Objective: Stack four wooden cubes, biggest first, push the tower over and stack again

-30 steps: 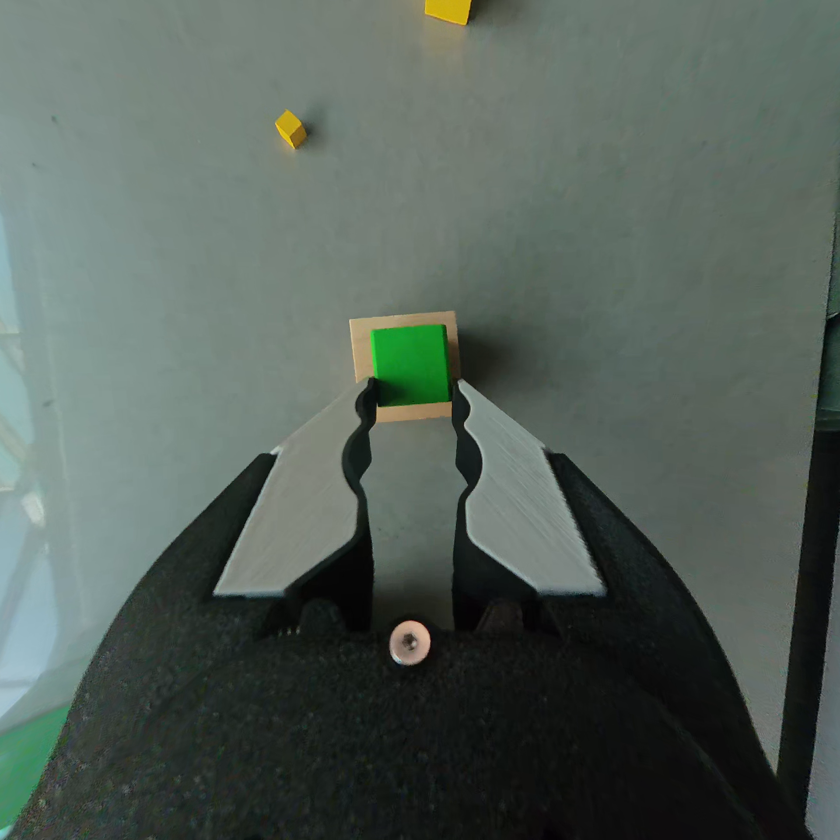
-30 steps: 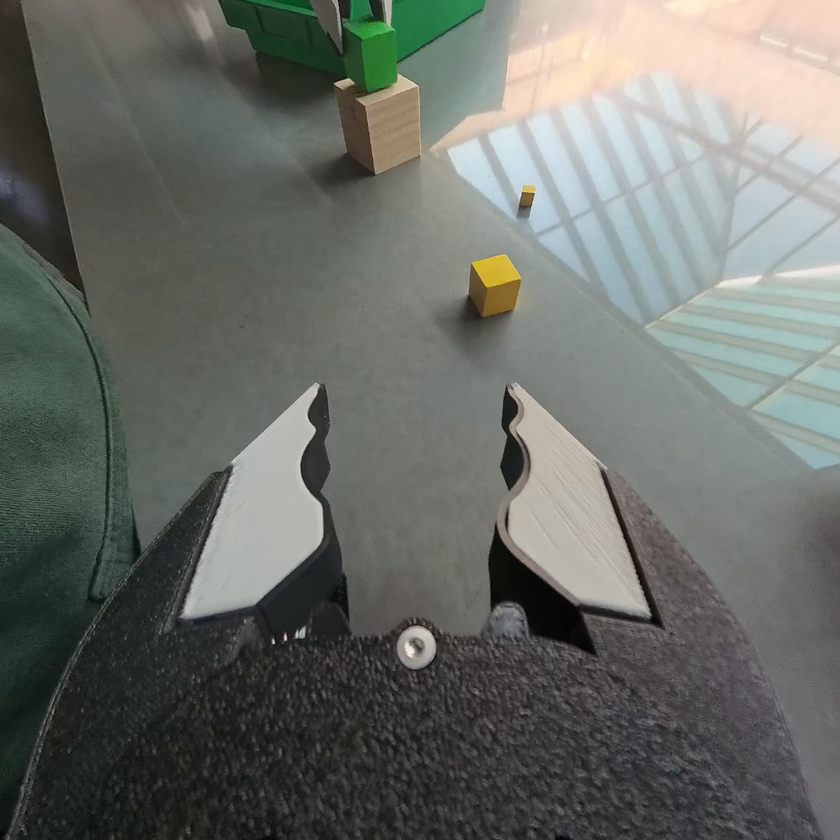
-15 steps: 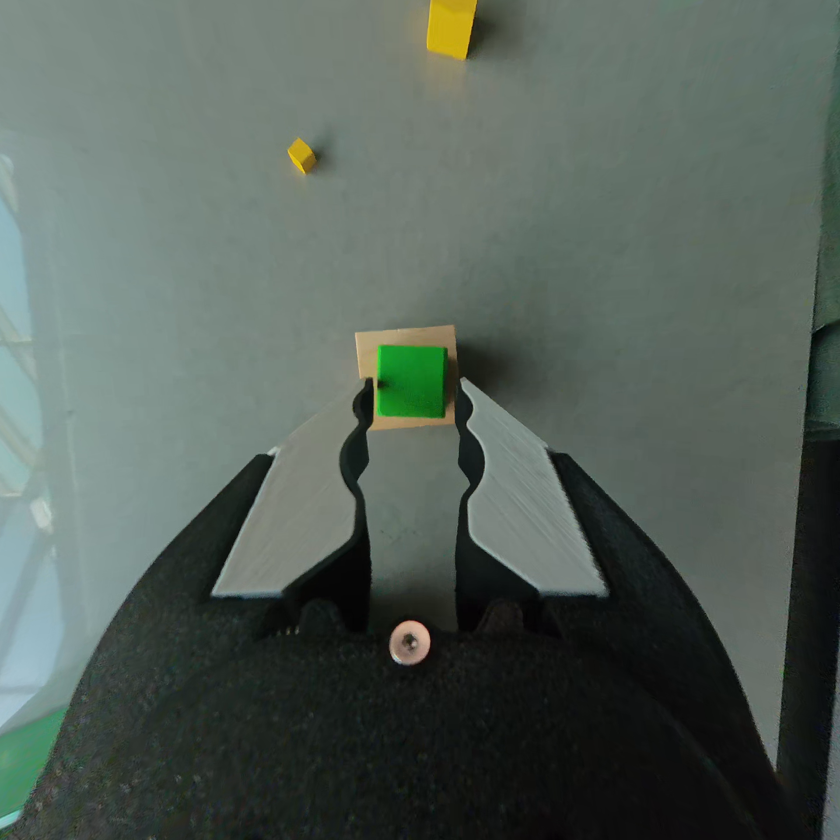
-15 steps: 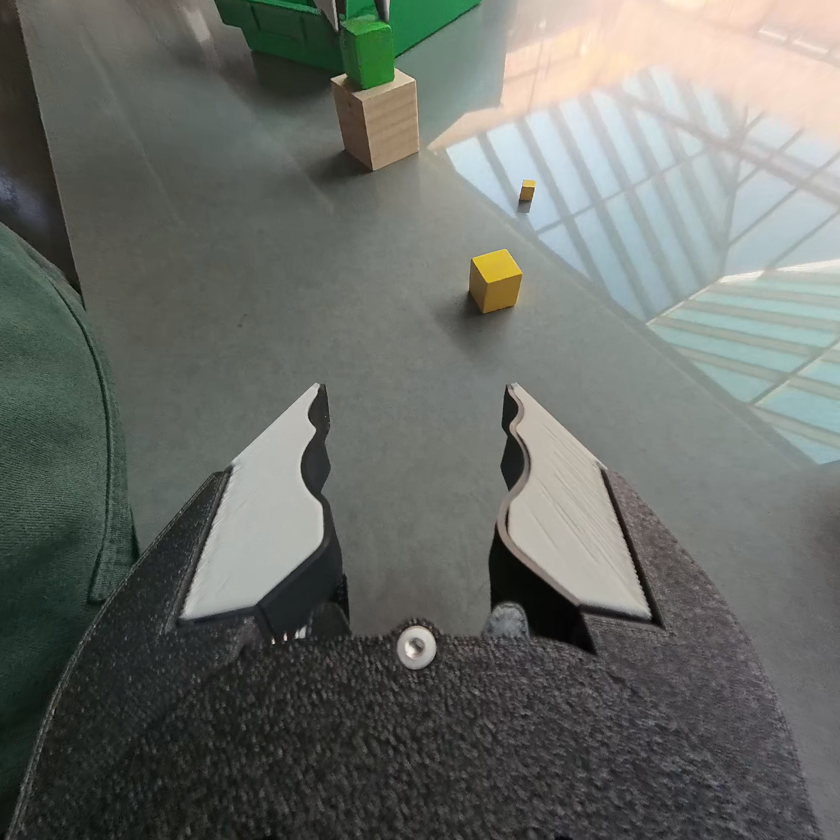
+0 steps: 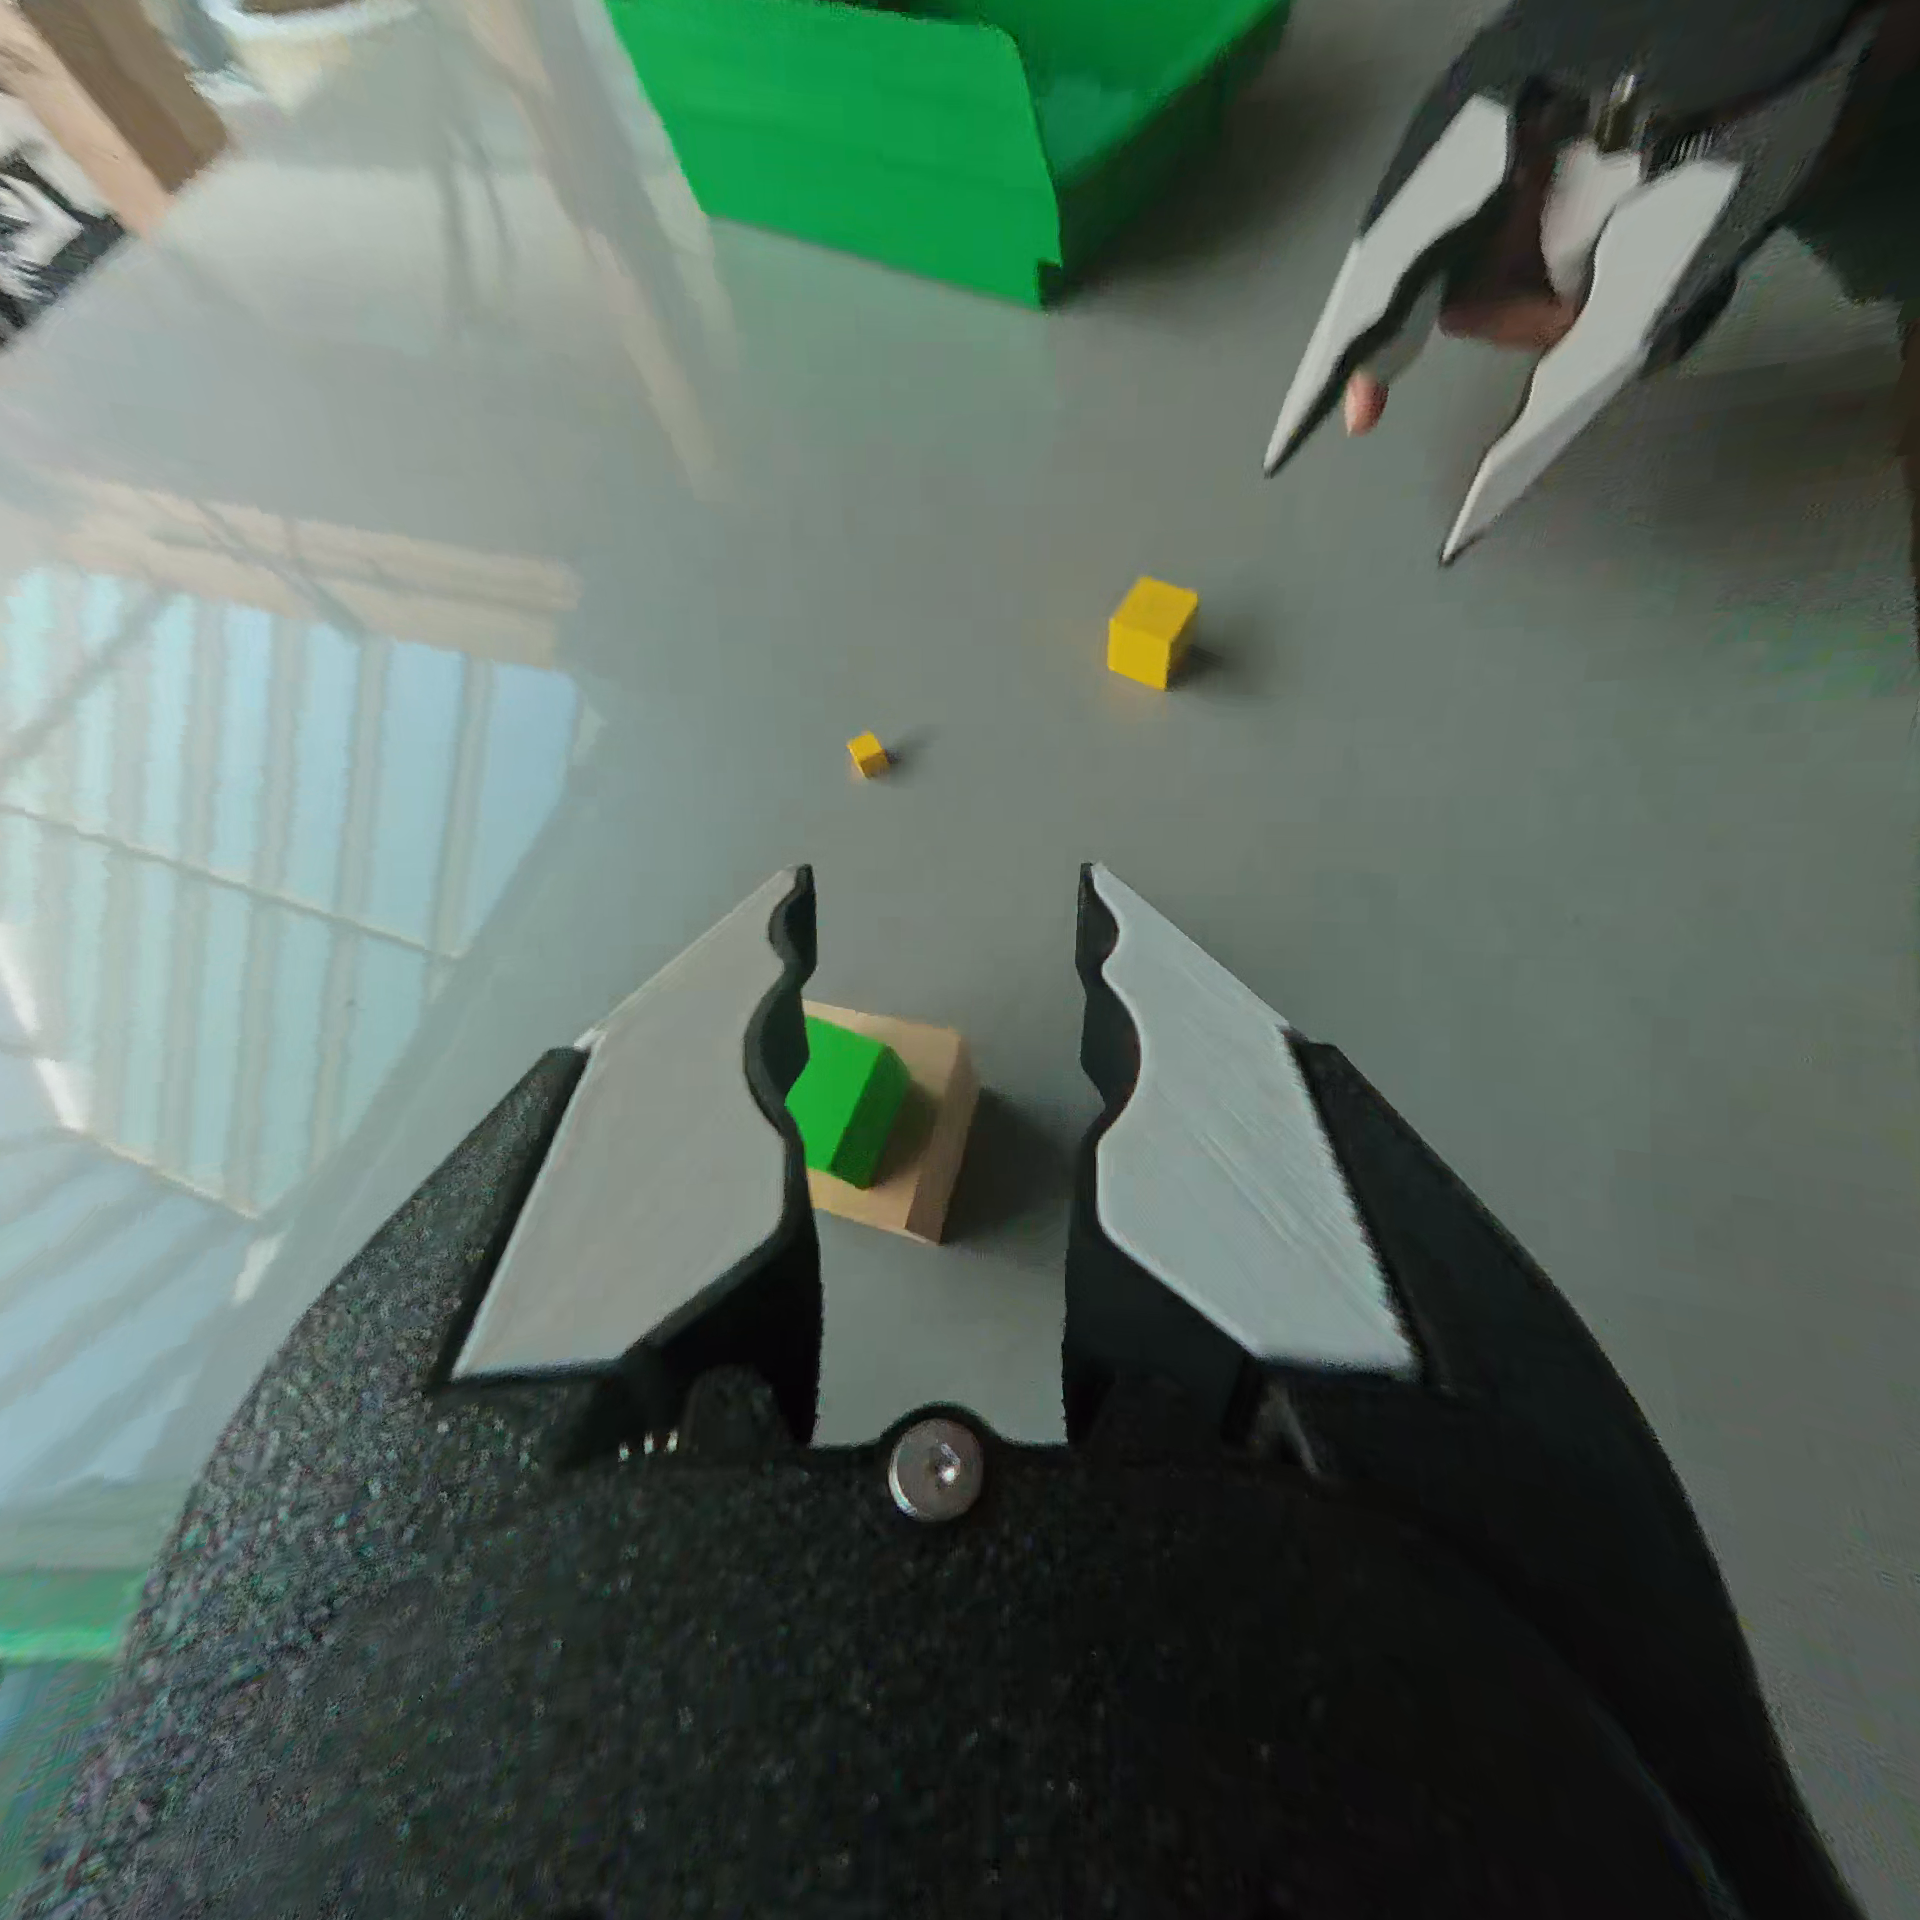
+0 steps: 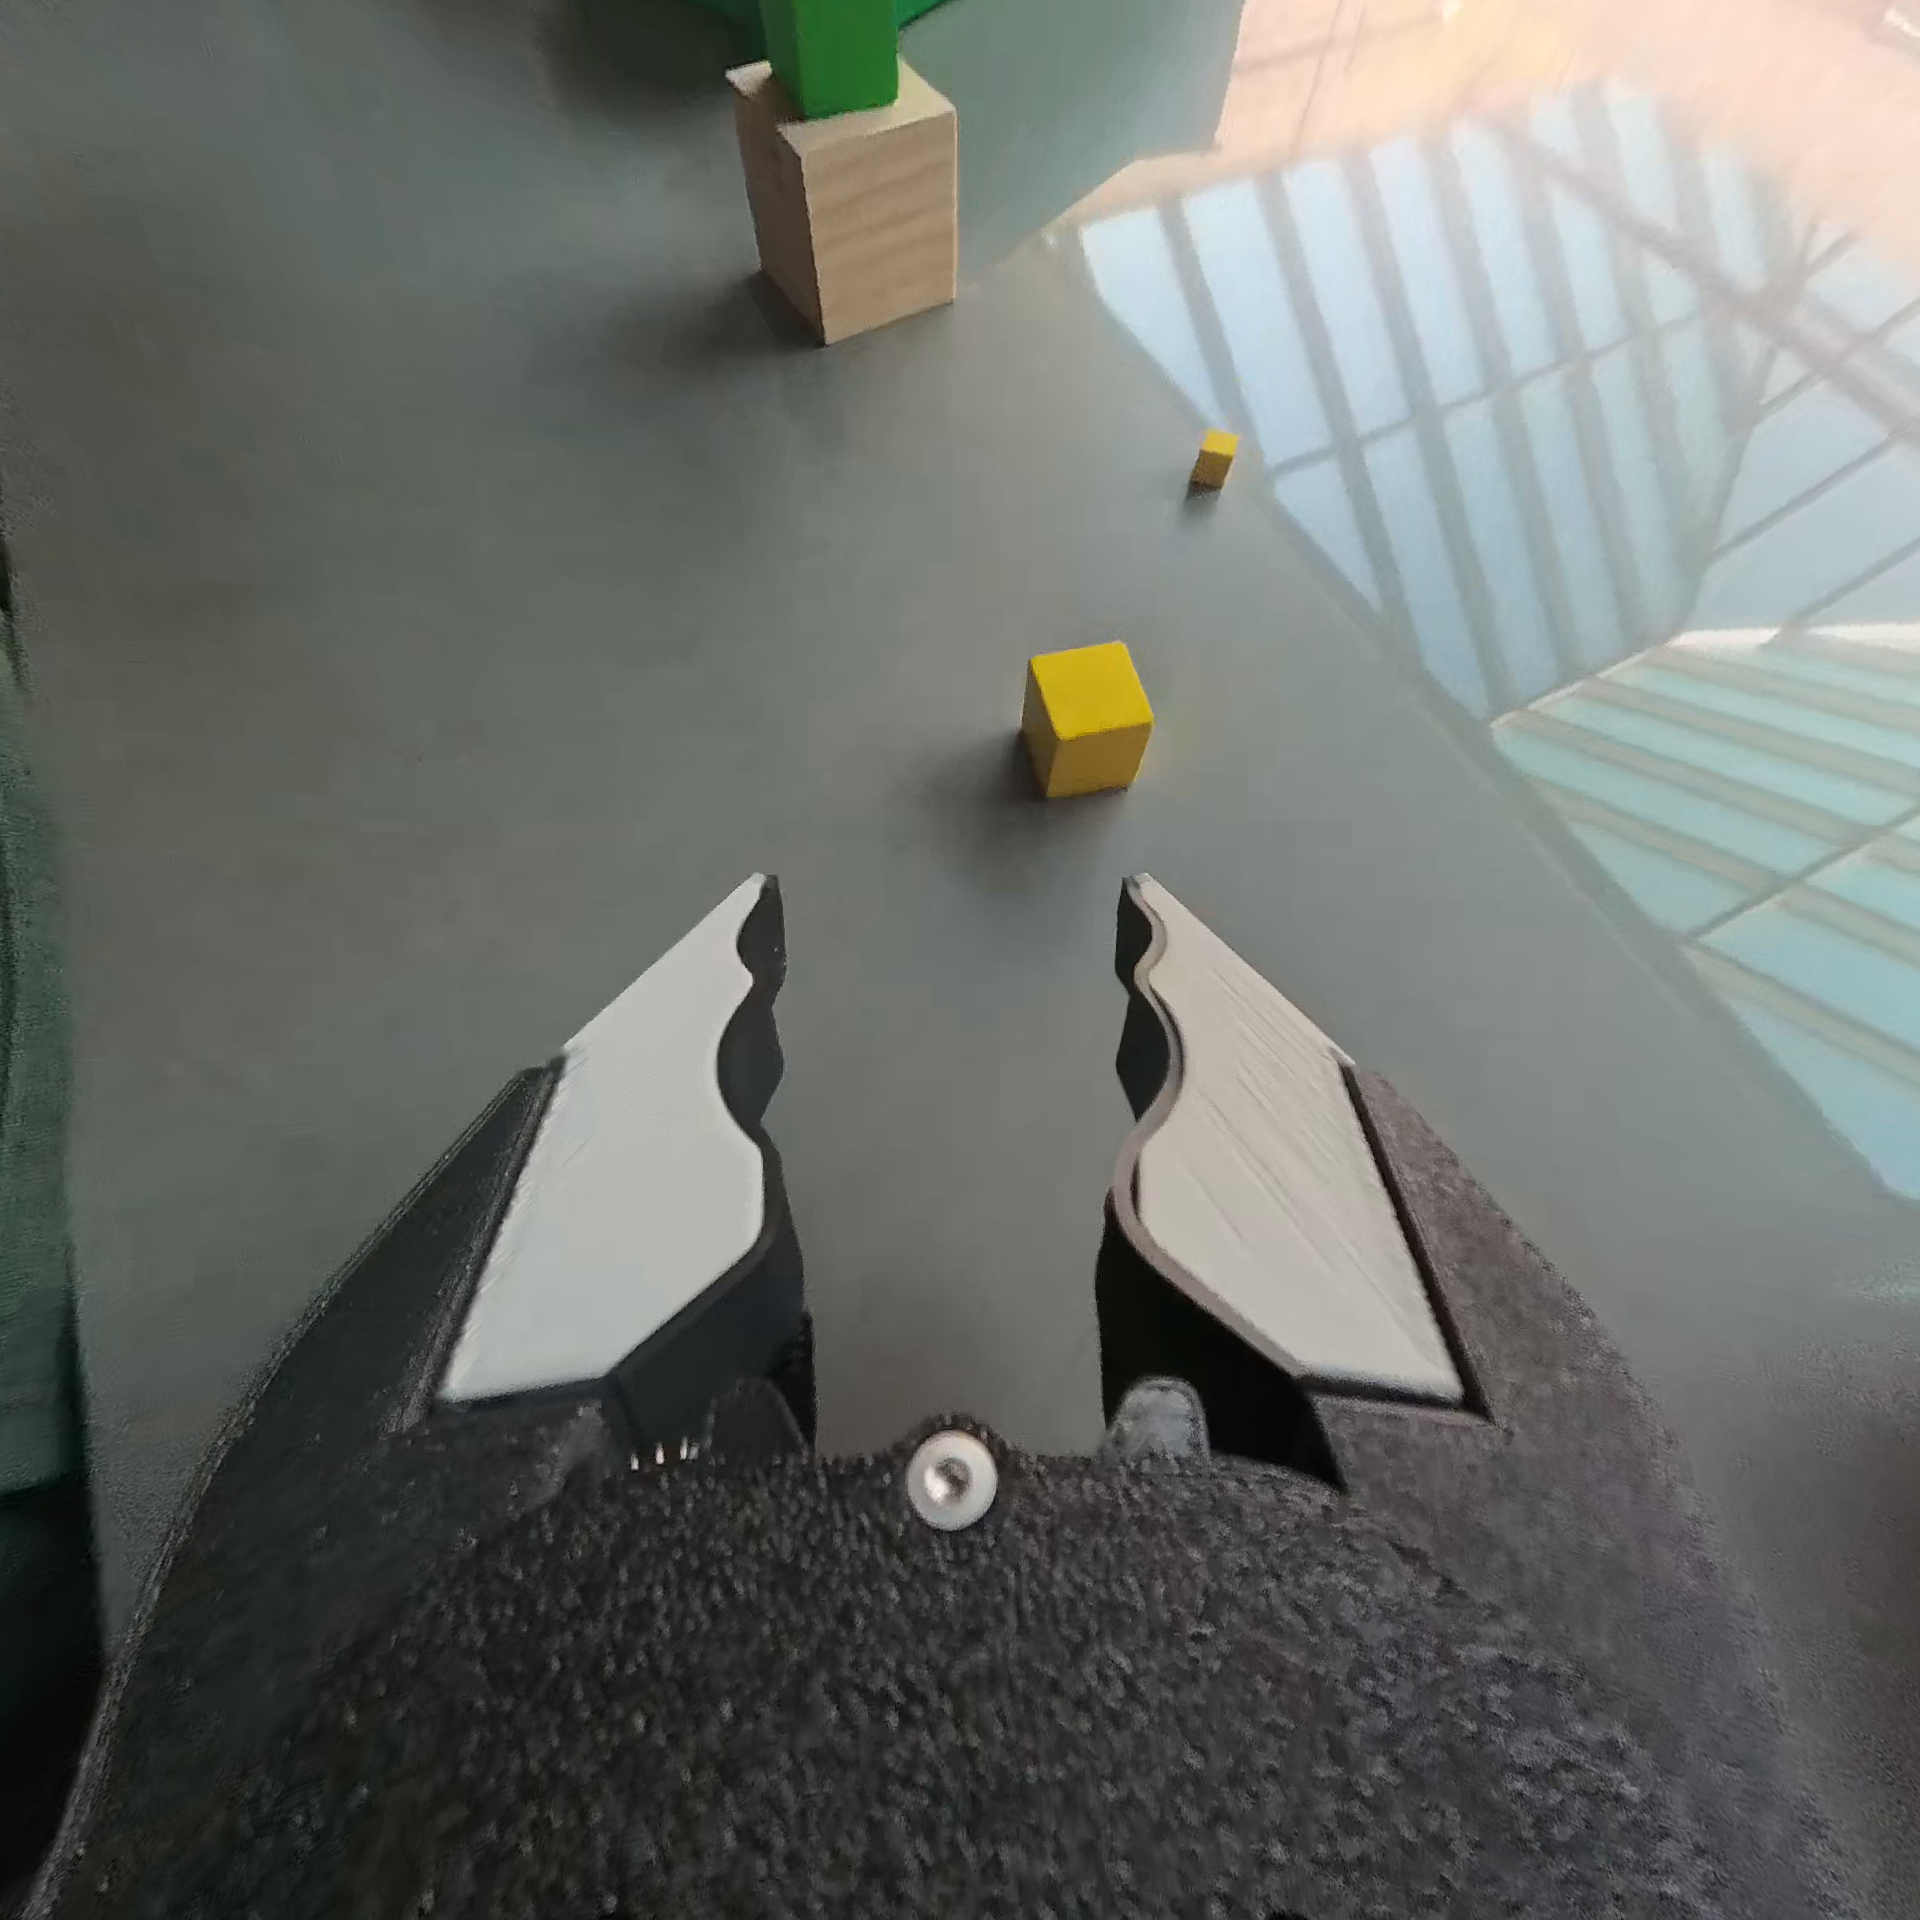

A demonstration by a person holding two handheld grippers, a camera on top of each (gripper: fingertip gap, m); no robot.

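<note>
The left gripper [image 5: 943, 883] hangs above the grey tabletop [image 5: 1558, 935] with its jaws apart and empty. Below and a little left of their gap stands a pale wooden block [image 5: 935, 1132] with a green block [image 5: 847, 1107] resting on top, half hidden by the left finger; nothing grips it. Farther out lie a tiny yellow cube [image 5: 867, 753] and, to its right, a larger yellow cube [image 5: 1150, 631].

The right gripper [image 6: 951, 894] also has its jaws spread and holds nothing. The larger yellow cube [image 6: 1086, 717] sits just ahead of its tips, slightly right of the gap, squarely on one face, so no long axis shows. This gripper is clearly the nearer one to it; the left is nearest the stack.

The tabletop is smooth and glossy, mirroring a window grid along one side. A green bin [image 5: 935, 145] stands toward the far edge in the left wrist view, and green cloth [image 6: 26, 1039] fills the right wrist view's left border.
</note>
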